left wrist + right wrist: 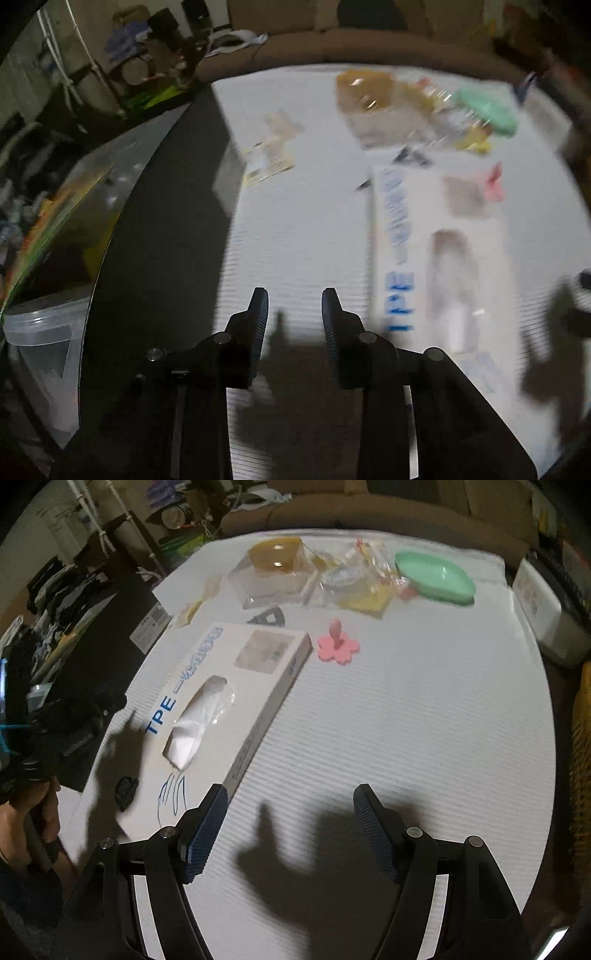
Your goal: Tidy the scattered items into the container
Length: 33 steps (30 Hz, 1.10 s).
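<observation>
1. Right wrist view: a white ribbed table surface (406,720) is seen spreading ahead of and beneath the right gripper (290,829), whose jaws are held wide apart with nothing between them.
2. A white TPE glove box (236,686) is laid flat ahead and to the left of that gripper, its near corner just beside the left fingertip; whether they touch cannot be told.
3. A mint-green dish (436,578) is placed far ahead and to the right, at the table's far side.
4. A clear container with an amber lid (275,568) is set far ahead, left of the dish, with clear and yellow packets (354,583) scattered between the two.
5. A pink flower-shaped piece (338,646) is found ahead, just beyond the box's far right corner.
6. In the blurred left wrist view, the left gripper (294,308) is shown with jaws parted and empty, above bare table (295,229); the glove box (436,258) is seen to its right.
</observation>
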Available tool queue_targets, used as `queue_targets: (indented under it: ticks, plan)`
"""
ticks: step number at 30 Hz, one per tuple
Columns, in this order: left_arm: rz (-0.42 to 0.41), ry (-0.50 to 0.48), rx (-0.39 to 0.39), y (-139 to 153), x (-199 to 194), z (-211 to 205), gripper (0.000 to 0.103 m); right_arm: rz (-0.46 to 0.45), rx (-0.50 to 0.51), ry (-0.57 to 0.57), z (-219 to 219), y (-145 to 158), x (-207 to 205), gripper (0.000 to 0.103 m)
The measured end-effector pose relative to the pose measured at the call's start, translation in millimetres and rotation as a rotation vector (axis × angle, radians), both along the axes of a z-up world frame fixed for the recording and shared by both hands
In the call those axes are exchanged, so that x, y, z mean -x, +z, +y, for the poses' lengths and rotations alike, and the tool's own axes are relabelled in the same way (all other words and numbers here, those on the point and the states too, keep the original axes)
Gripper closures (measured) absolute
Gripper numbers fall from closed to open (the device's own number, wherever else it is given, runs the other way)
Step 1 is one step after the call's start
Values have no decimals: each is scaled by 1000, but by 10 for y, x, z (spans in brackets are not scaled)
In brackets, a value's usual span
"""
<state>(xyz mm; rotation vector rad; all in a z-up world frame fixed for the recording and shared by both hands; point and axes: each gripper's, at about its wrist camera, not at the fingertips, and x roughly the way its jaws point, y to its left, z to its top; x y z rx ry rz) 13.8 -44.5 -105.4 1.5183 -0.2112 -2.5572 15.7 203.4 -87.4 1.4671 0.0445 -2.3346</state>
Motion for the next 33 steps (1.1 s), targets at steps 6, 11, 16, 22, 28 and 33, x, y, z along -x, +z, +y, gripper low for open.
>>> queue_targets:
  ticks: [6, 11, 16, 22, 28, 33]
  plan:
    - [-59, -38, 78, -193, -5, 120, 90, 100, -36, 7, -119, 44, -31, 59]
    - [-86, -49, 55, -306, 45, 111, 91, 203, -64, -4, -114, 227, -98, 60]
    - [-108, -41, 57, -363, 79, 132, 91, 210, -62, -10, -58, 247, -81, 60]
    - [-114, -34, 46, -390, 76, 138, 95, 65, 1, -38, -27, -81, 63, 60]
    - [-123, -74, -86, -359, 23, 206, 103, -21, 3, -7, -274, -458, 125, 69]
    - [-121, -69, -140, -344, -26, 201, 103, -50, 81, -15, -247, -497, 151, 96]
